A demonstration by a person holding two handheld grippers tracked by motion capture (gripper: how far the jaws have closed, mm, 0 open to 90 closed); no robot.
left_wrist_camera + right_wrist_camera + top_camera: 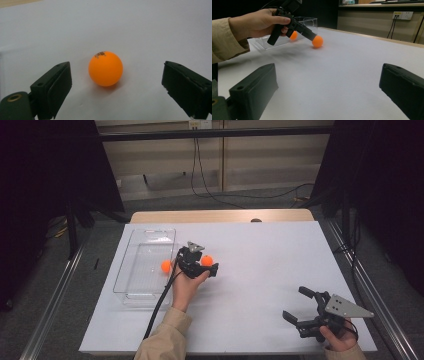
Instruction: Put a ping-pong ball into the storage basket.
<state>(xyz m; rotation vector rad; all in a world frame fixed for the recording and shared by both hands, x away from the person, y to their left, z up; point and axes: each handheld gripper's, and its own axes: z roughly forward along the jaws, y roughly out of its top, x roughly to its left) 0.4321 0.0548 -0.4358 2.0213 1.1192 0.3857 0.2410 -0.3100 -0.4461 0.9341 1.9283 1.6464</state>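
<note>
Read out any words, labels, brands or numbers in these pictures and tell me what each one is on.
No text can be read.
Orange ball between the left gripper's open jaws: a small dark printed mark on top, too blurred to read.
Wall socket plate behind the table, in the right gripper view: no legible marking.

In the high view, a table [260, 265] is seen across the middle of the frame. A clear tray [132, 285] is set on it left of centre, and one ball [166, 265] lies inside the tray by its right wall. Just right of the tray, a second ball [207, 260] rests on the table, flanked by the jaws of the left gripper [200, 262] without contact. The right gripper [296, 304] is placed at the lower right, well apart from both balls.
</note>
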